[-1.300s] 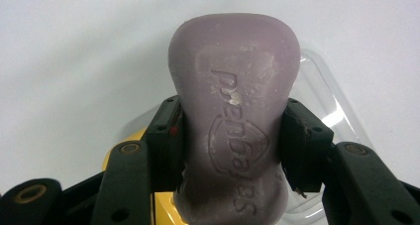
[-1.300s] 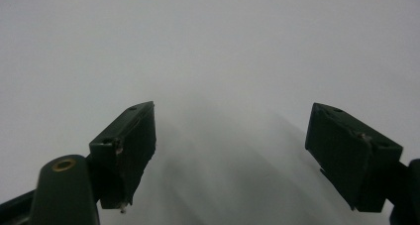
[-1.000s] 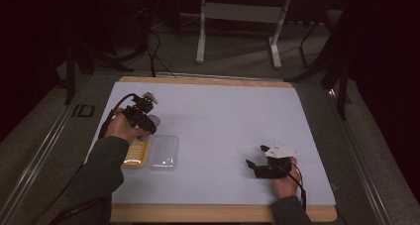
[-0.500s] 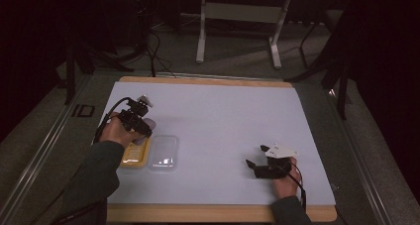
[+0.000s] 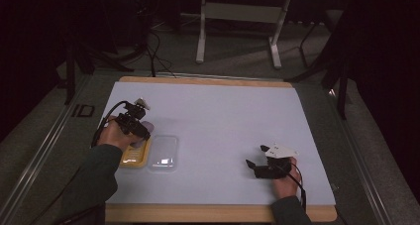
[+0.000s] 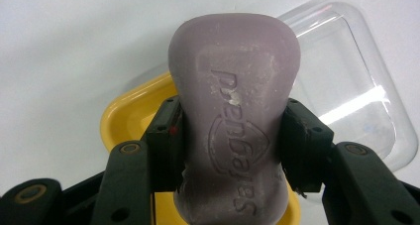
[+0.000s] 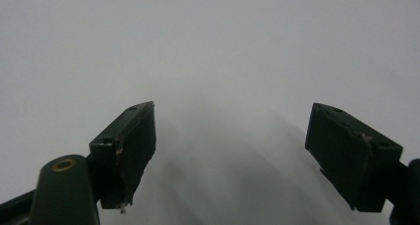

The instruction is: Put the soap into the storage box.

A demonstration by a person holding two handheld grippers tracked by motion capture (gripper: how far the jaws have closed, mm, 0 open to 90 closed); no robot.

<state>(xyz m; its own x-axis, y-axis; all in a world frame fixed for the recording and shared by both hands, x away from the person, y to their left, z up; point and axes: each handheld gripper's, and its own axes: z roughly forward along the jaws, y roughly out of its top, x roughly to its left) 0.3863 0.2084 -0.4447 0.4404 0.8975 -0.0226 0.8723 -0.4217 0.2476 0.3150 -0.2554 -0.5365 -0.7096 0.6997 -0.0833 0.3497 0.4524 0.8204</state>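
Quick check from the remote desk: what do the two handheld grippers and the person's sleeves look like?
Both are black two-jaw tools with blocky pads and brass-coloured rivets. The right gripper carries a pale three-cornered plate on top; the left gripper has a small pale piece. A black cable trails from each. The sleeves are dark grey-green.

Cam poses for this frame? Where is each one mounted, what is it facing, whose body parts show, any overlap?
High view: above the person's side, looking forward and down on the table; forearms, left gripper, right gripper.
Left gripper view: rides that gripper, facing its jaws clamped on the purple soap bar over the yellow dish and clear lid.
Right gripper view: along its spread jaws at bare table.
Shared: high and left gripper views both show dish and lid.
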